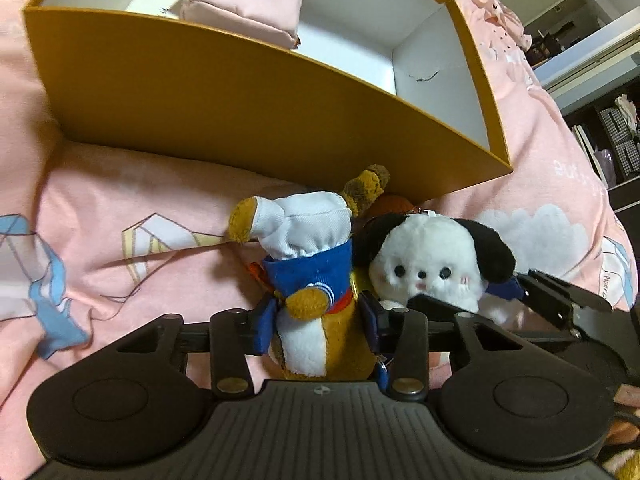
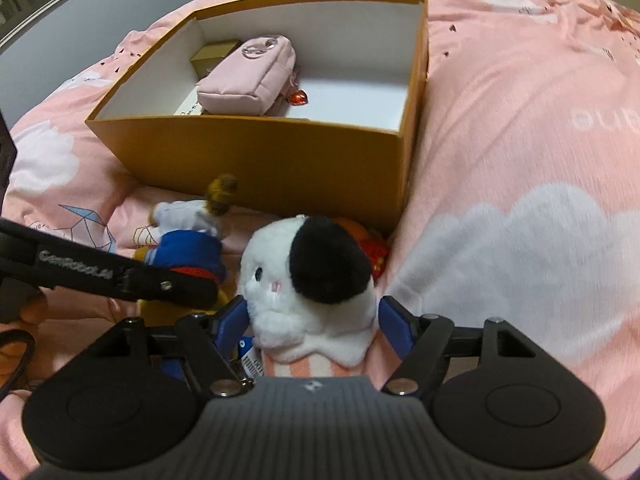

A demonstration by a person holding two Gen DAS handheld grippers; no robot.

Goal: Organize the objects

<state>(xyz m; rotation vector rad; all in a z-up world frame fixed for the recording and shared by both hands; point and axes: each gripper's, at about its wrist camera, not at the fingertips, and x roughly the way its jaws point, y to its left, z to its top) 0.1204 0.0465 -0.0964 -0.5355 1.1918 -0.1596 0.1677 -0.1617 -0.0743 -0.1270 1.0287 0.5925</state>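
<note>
Bear plush: brown w/ white belly, blue sailor top, white hat; lies on the pink bed just in front of the box, feet toward camera. Dog plush: white w/ black ears, pink-striped base, tag at its side; just beside the bear, to its right. Orange box: open top, white inside, sits on the bed. Pink pouch w/ red heart charm lies inside, on small cartons.

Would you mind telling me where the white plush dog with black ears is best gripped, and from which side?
Grip the white plush dog across its soft round head, coming from above and behind as the right gripper does. It lies on the bedspread, cheeks bare, and the blue pads already straddle it.
</note>
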